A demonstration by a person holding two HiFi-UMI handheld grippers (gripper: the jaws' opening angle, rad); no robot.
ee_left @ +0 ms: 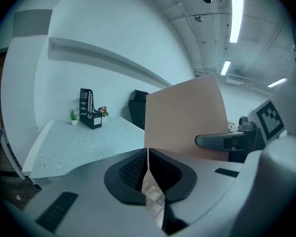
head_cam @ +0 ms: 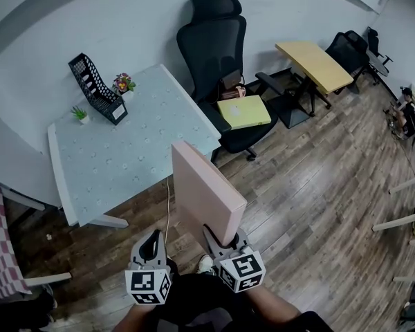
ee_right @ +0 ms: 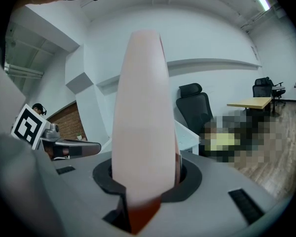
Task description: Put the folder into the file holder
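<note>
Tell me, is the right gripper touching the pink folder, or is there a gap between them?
Touching. In the right gripper view, the pink folder stands upright inside the right gripper; both jaws press against its sides with no gap.

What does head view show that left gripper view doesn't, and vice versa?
Head view only: a flat yellow-green item on the office chair seat, and the yellow desk.
Left gripper view only: the left gripper close up, its jaws together with nothing between them, plus ceiling lights.
Both: the pink folder held upright in the right gripper, the black file holder on the table, and the office chair.
</note>
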